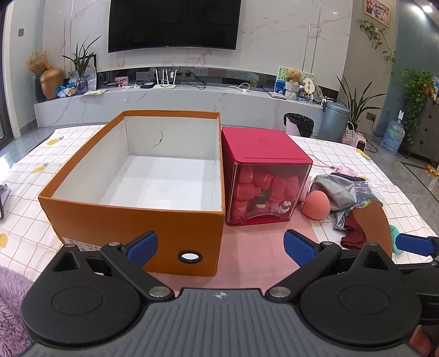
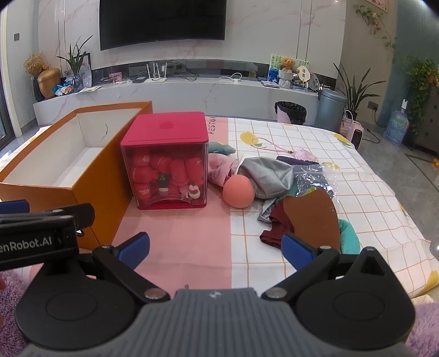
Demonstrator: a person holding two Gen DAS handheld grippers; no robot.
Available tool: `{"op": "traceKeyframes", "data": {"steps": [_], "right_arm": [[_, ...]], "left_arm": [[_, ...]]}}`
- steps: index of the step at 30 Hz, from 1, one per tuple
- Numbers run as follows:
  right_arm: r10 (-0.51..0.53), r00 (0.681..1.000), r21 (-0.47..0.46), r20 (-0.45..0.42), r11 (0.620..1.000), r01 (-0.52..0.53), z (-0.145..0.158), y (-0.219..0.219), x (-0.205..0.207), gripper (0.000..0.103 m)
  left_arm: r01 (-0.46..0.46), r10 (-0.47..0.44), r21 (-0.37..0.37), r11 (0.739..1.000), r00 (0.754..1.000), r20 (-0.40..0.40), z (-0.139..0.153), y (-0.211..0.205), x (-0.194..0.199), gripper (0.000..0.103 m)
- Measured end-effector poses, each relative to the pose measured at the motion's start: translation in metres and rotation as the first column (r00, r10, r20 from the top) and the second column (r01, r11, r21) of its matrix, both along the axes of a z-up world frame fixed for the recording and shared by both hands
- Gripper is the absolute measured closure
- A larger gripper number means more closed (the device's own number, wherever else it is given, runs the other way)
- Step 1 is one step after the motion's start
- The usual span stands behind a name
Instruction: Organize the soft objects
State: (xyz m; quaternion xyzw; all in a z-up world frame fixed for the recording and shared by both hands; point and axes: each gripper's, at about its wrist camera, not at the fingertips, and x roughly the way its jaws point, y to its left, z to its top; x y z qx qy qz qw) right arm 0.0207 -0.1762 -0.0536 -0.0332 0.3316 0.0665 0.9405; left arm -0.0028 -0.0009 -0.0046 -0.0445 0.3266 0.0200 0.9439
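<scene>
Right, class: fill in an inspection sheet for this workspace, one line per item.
Surface: checked tablecloth with pink strip.
Job's things: orange box open, nothing inside; peach ball, grey cloth, maroon cloth heaped right of red container.
Clutter: plastic bag, pink cord.
Grippers: left hand-held gripper and right hand-held gripper open, holding nothing.
Cables: on the TV shelf.
Surroundings: TV, plants, bins.

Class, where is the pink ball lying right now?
In both wrist views the pink ball lies on the tablecloth, right of the red container, touching the grey cloth.
</scene>
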Motion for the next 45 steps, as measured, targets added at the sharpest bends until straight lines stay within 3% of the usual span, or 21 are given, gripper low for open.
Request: {"op": "traceKeyframes", "data": {"steps": [45], "right_arm": [[0.010,1.000,0.003,-0.021,1.000,-0.010,-0.0022,0.0002,0.0010,0.003]], "left_arm": [[-0.001,0.000,0.039,0.999,0.999,0.035,0.0013,-0.0024,-0.0034,0.000]]}}
